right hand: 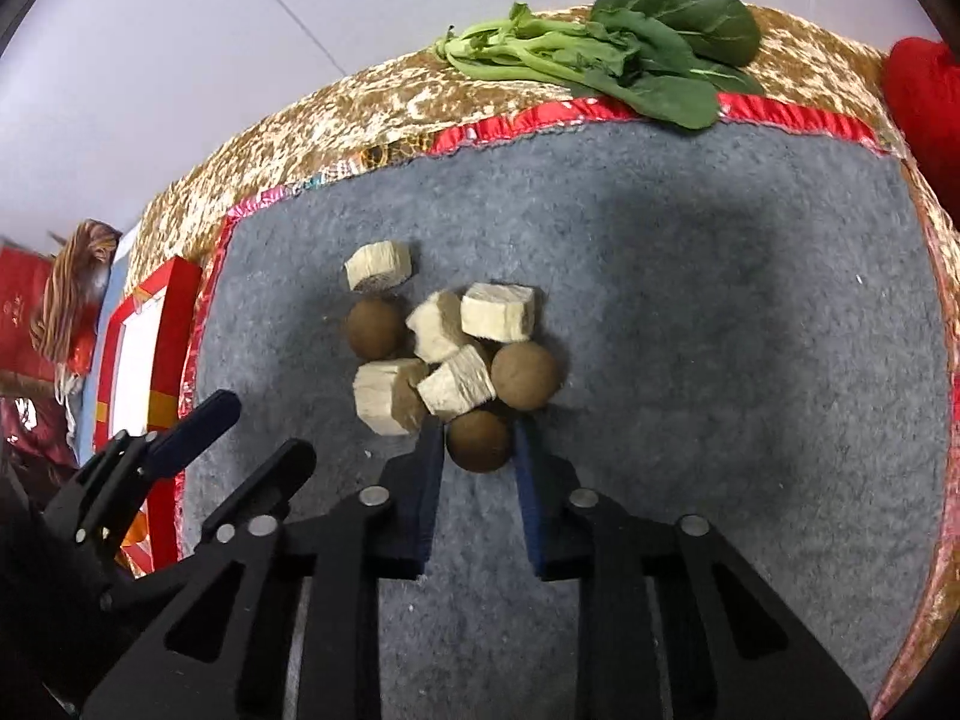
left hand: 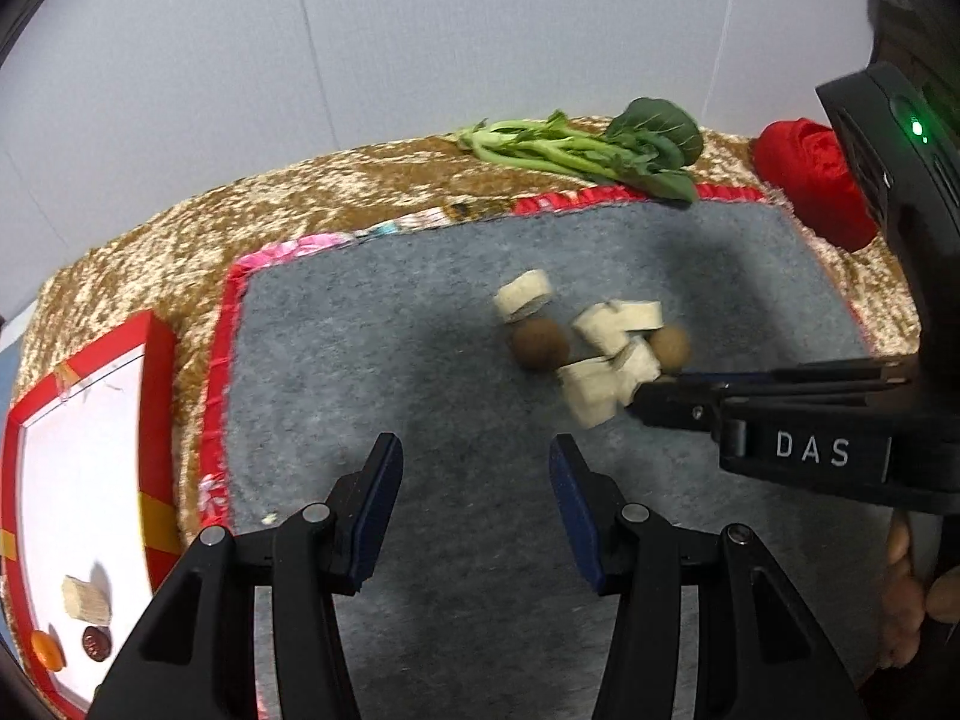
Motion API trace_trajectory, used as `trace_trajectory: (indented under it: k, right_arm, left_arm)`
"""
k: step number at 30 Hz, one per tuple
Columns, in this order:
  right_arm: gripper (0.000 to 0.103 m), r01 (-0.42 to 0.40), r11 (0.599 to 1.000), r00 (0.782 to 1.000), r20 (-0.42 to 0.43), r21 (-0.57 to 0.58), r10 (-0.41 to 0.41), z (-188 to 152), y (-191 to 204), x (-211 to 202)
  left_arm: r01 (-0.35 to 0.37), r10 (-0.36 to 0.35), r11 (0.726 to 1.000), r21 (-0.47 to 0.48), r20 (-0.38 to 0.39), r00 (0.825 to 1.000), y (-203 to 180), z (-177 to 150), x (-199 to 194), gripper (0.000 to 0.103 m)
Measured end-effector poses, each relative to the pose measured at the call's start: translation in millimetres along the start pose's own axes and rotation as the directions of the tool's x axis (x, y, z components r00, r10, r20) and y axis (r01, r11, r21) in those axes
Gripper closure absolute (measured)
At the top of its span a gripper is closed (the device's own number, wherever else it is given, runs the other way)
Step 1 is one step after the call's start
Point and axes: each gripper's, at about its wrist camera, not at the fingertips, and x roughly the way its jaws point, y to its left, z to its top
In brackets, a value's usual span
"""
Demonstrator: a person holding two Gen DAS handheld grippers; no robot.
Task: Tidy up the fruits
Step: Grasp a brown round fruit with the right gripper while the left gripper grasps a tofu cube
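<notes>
Closing around the near round brown fruit [right hand: 479,440], the right gripper [right hand: 480,438] next must lift it toward the red-rimmed white box [right hand: 157,354]; the left gripper [left hand: 474,462] hangs released.

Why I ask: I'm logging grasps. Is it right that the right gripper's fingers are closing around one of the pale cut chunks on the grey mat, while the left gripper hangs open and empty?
Not quite. The right wrist view shows the right gripper with its fingers on either side of a round brown fruit, not a pale cut chunk. The rest holds: it sits on the grey mat, and the left gripper hangs open and empty.
</notes>
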Motion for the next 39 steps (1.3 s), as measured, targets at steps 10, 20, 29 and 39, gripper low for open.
trace_trajectory:
  k: [10, 20, 29, 39]
  right_arm:
    - [0.078, -0.073, 0.993, 0.996, 0.060, 0.089, 0.068, 0, -34, -33]
    - [0.078, -0.086, 0.988, 0.995, 0.069, 0.126, 0.078, -3, -50, -39]
    - [0.078, -0.095, 0.985, 0.993, 0.088, 0.144, 0.083, -3, -56, -46]
    - [0.078, -0.110, 0.985, 0.991, 0.094, 0.129, 0.098, -4, -50, -47]
  left_arm:
    - [0.059, -0.059, 0.998, -0.010, -0.003, 0.998, -20, 11, 18, 0.052]
    - [0.122, -0.122, 0.991, -0.053, 0.004, 0.992, -23, 21, 35, 0.052]
    - [0.229, -0.230, 0.971, -0.064, -0.012, 0.973, -19, 20, 38, 0.082]
    - [0.202, -0.203, 0.979, -0.023, -0.024, 0.979, -18, 13, 26, 0.088]
